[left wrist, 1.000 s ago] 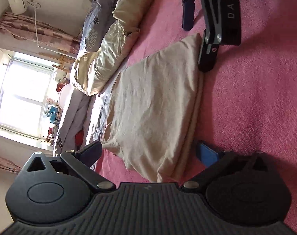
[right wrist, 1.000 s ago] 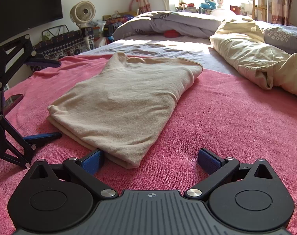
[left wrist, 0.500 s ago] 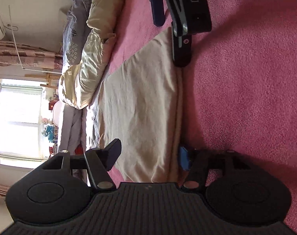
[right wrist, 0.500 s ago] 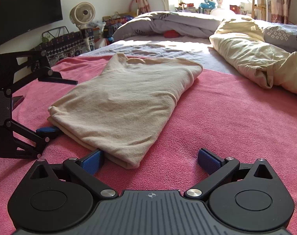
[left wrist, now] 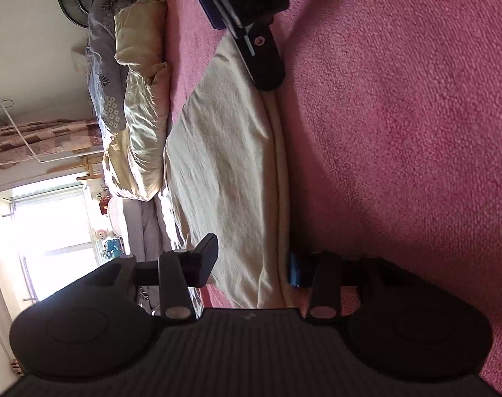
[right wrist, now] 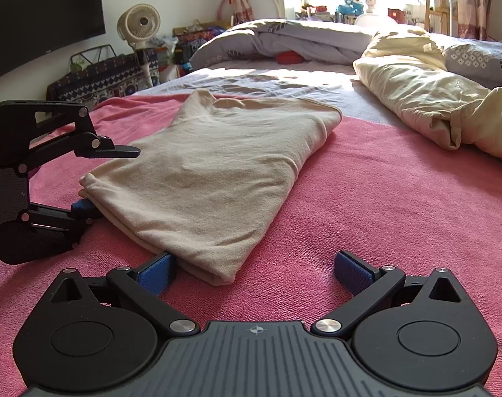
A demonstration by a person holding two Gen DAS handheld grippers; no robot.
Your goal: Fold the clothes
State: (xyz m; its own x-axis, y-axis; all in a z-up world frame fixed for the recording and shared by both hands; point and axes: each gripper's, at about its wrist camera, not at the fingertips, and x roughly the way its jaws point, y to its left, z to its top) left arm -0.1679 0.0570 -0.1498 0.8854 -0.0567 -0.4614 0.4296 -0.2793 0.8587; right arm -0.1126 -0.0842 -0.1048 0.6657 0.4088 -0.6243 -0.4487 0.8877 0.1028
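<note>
The beige garment point(right wrist: 218, 172) lies folded lengthwise on the pink blanket point(right wrist: 383, 215), its collar end reaching the blanket's far edge where the grey sheet point(right wrist: 284, 81) begins. The left gripper point(right wrist: 107, 178) straddles the garment's near left corner, jaws spread: the lower blue pad touches the hem at blanket level, the upper finger hangs above the fabric without contact. The right gripper point(right wrist: 254, 269) sits at the near hem corner, jaws spread, left pad touching the fabric edge. A cream quilt point(right wrist: 433, 112) lies along the blanket's right side.
</note>
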